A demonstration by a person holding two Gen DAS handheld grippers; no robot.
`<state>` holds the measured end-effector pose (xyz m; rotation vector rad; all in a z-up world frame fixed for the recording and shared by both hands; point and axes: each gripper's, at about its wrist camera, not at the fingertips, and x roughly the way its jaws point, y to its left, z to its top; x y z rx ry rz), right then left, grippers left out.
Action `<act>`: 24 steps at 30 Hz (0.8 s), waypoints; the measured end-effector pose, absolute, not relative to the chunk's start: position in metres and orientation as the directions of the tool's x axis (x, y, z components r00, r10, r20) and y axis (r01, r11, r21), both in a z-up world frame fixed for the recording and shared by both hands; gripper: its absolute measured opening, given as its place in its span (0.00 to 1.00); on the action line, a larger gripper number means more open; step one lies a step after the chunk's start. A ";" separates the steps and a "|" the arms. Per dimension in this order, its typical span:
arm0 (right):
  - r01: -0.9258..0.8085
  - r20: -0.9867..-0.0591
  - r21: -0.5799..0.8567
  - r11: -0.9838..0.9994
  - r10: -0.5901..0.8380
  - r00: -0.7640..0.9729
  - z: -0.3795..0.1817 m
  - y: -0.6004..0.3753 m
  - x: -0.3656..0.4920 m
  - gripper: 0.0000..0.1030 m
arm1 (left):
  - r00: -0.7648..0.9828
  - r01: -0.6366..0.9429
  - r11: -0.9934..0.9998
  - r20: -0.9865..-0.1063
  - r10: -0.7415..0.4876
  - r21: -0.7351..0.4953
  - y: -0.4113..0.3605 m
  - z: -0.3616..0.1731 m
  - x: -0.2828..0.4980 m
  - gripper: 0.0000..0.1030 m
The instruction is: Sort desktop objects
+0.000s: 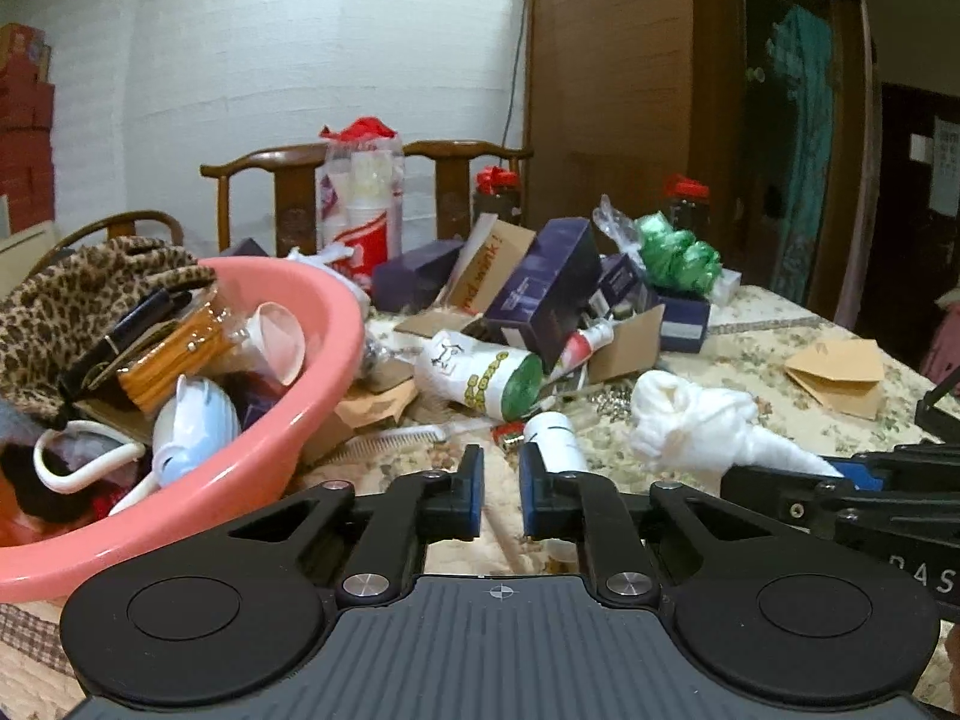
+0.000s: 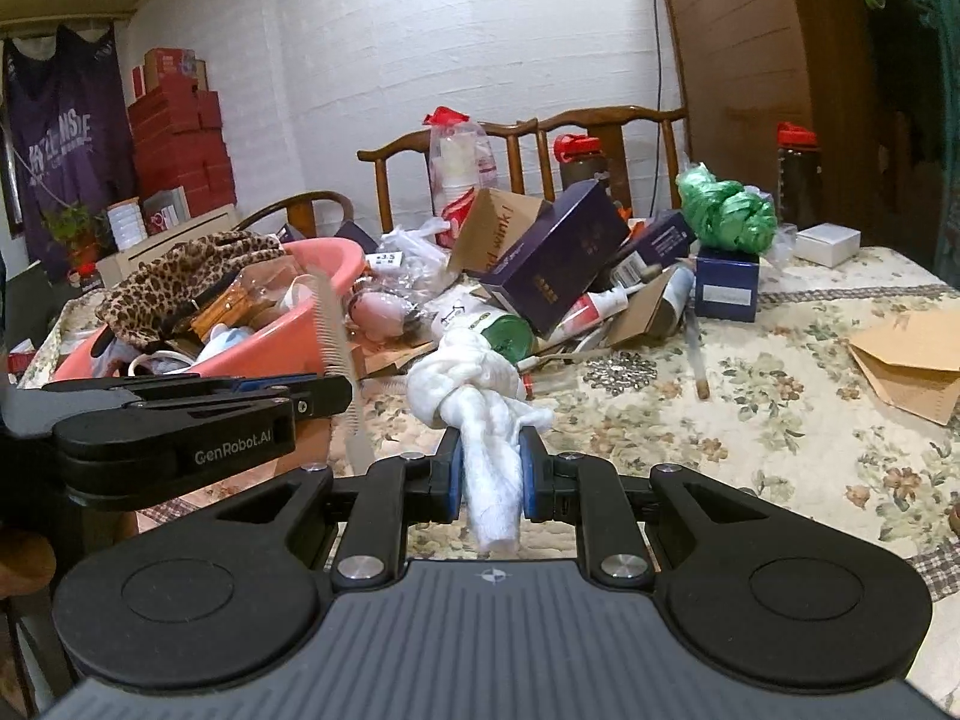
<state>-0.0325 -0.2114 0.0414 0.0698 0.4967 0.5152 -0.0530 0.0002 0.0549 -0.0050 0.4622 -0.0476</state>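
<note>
A knotted white cloth (image 2: 480,396) is pinched by its tail between the pads of my right gripper (image 2: 492,474), which is shut on it above the floral tablecloth (image 2: 750,420). The left wrist view shows the same cloth (image 1: 690,426) with the right gripper (image 1: 798,480) coming in from the right. My left gripper (image 1: 501,492) is shut with nothing between its pads. It hovers beside the pink basin (image 1: 288,438), which is heaped with a leopard-print cloth, a mask and a funnel. Just ahead of it lie a small white bottle (image 1: 555,438) and a white comb (image 1: 390,441).
A pile of purple boxes (image 1: 546,294), cardboard and a green-capped white bottle (image 1: 480,378) fills the table's middle. A green plastic bundle (image 1: 678,252) sits behind it and a brown envelope (image 1: 840,372) lies to the right. Wooden chairs (image 1: 264,162) stand behind the table.
</note>
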 end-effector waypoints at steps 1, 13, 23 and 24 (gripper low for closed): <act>-0.454 -0.438 0.187 0.871 0.488 0.755 0.041 -0.212 -0.033 0.20 | 0.894 0.046 0.999 -0.446 -0.048 -0.014 0.000 0.054 -0.052 0.05; -0.450 -0.448 0.202 0.870 0.491 0.747 0.036 -0.216 -0.027 0.21 | 0.878 0.044 0.999 -0.478 -0.035 0.008 -0.001 0.048 -0.047 0.41; -0.479 -0.439 0.239 0.844 0.534 0.722 0.028 -0.223 -0.020 0.22 | 0.791 -0.036 0.999 -0.610 0.047 0.030 0.026 0.015 -0.041 0.54; -0.482 -0.440 0.244 0.841 0.539 0.718 0.026 -0.224 -0.018 0.22 | 0.784 -0.043 0.999 -0.619 0.051 0.028 0.027 0.013 -0.036 0.54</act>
